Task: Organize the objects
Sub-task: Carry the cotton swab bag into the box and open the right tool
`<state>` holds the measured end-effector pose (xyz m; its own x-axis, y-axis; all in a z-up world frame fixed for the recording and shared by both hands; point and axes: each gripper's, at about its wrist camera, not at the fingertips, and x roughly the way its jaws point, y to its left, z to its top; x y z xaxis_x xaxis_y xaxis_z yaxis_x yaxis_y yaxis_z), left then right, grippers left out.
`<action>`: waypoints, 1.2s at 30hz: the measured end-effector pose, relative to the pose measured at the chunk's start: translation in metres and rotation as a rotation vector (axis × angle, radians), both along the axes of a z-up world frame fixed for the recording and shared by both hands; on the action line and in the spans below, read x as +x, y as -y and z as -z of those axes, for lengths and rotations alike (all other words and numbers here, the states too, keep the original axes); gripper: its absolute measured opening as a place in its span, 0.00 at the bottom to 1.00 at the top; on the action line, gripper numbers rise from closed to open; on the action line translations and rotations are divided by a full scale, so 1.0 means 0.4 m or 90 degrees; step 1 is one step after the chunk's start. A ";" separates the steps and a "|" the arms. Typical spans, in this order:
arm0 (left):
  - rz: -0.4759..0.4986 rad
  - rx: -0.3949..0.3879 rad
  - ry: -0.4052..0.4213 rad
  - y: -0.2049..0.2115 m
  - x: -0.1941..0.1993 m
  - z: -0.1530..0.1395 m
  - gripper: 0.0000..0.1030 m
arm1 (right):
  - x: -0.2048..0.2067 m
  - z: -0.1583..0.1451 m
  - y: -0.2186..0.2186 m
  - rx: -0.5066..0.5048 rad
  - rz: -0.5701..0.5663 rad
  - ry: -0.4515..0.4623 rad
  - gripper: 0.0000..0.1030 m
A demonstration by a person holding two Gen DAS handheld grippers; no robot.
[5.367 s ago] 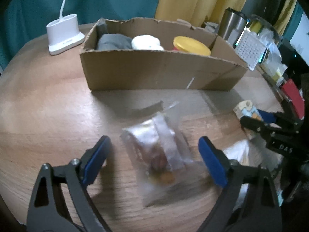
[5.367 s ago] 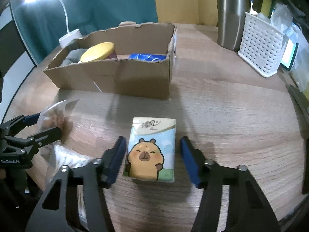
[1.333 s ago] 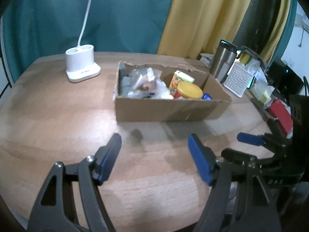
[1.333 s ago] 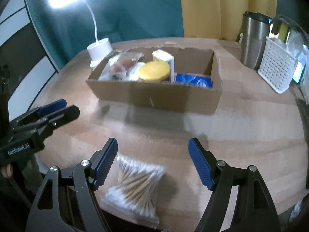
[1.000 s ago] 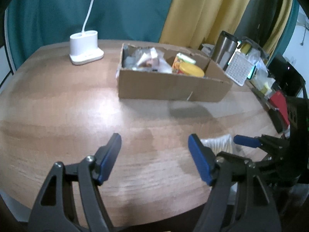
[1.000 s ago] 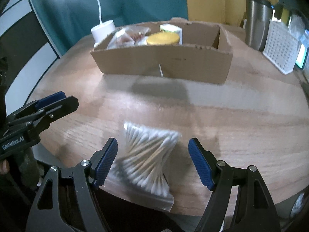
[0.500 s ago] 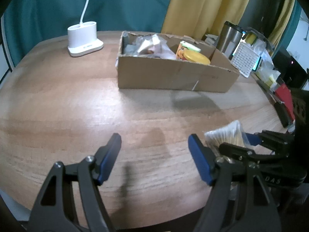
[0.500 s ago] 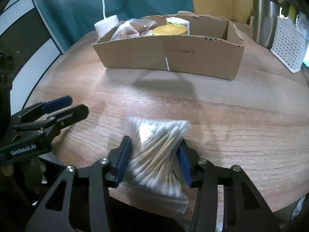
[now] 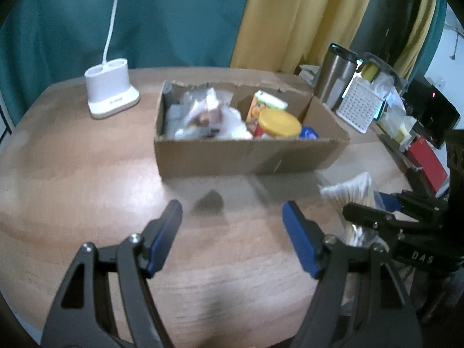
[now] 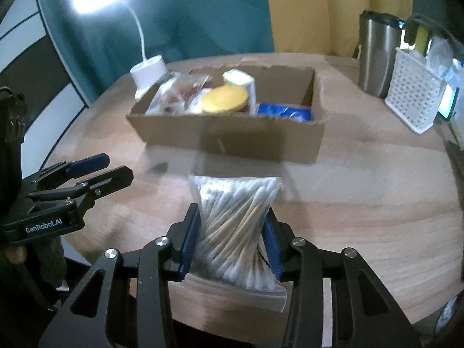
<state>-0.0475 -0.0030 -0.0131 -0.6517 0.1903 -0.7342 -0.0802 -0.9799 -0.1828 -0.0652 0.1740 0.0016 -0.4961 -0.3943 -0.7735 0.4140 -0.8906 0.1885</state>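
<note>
Clear, crinkly plastic is what the right gripper [image 10: 232, 239] has between its blue pads: a soft bag of cotton swabs [image 10: 235, 226], pinched at the waist so the white tips fan out above and below. The last two readings show the jaws closing, and the pads already press on the bag. Its loose bottom edge trails beneath the fingers, so the carry should probably go high enough to clear the near wall of the cardboard box [image 10: 232, 133], which sits ahead of the tool on the wooden table [image 10: 362, 188]. Inside the box, the free spot looks to be ahead and to the right, over the blue packet [image 10: 285, 111]; the yellow lid [image 10: 224, 101] and the crumpled snack bag [image 10: 177, 90] crowd the left. A light squeeze seems wise, since the thin sticks could snap. Off to the left, the left gripper [image 9: 232, 232] is open with nothing between its pads.
</note>
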 end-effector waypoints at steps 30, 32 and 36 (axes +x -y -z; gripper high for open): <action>-0.018 -0.013 -0.033 0.014 -0.225 -0.070 0.71 | -0.268 -0.109 -0.009 -0.010 0.001 -0.054 0.42; -0.021 -0.012 -0.031 0.016 -0.242 -0.065 0.71 | -0.288 -0.104 -0.006 -0.009 0.001 -0.050 0.42; -0.024 -0.016 -0.019 0.018 -0.276 -0.046 0.71 | -0.322 -0.085 0.002 -0.006 -0.003 -0.040 0.42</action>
